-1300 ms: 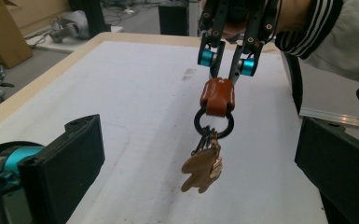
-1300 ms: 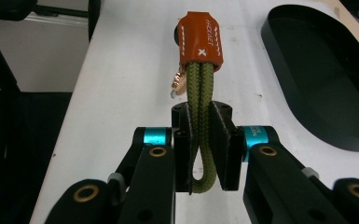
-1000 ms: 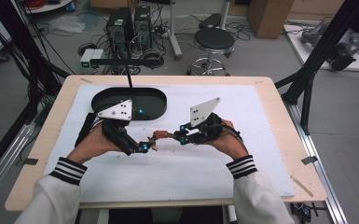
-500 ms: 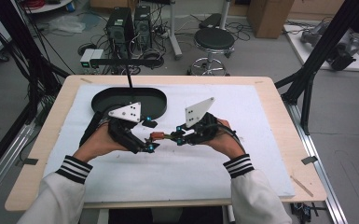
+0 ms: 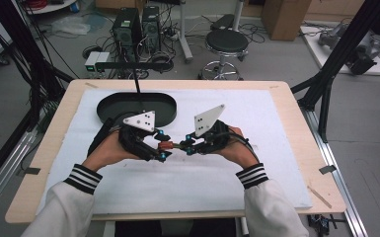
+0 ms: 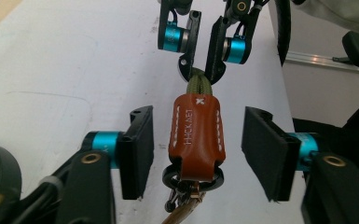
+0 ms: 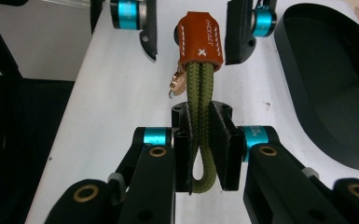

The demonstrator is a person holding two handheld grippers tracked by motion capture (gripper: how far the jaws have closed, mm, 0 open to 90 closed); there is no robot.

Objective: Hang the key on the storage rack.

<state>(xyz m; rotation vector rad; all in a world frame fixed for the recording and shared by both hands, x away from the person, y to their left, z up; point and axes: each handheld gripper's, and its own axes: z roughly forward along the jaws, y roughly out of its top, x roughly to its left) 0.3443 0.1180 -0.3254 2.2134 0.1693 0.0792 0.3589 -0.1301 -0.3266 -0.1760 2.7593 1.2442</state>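
A wooden table (image 5: 296, 106) is carrying a white cloth (image 5: 256, 173) that is covering most of its top. Taking the black oval tray (image 5: 109, 104) as the landmark, it is sitting on the cloth toward the far left, and everything else is lying on the near side of it, toward the person. The person's two hands are coming in from the near edge in grey sleeves with striped cuffs, and they are meeting just in front of the tray's near rim.

The left gripper (image 5: 161, 145) is sitting just in front of the tray, pointing to the right. Its jaws have just been closing and are now standing partly open on either side of the brown leather tab (image 6: 196, 133); in the left gripper view a clear gap is showing between each pad and the leather, so they are not yet pressing on it.

The right gripper (image 5: 187, 146) is sitting farther from the tray, off its near right end, pointing left toward the other gripper. Its jaws are clamping the olive green cord loop (image 7: 199, 135) tight between the pads.

The keychain is hanging in the air between the two grippers, just in front of the tray. At the tab's left-gripper end a black metal ring (image 6: 193, 177) is threading through, and a small copper-coloured clasp (image 7: 176, 84) is dangling beside it.
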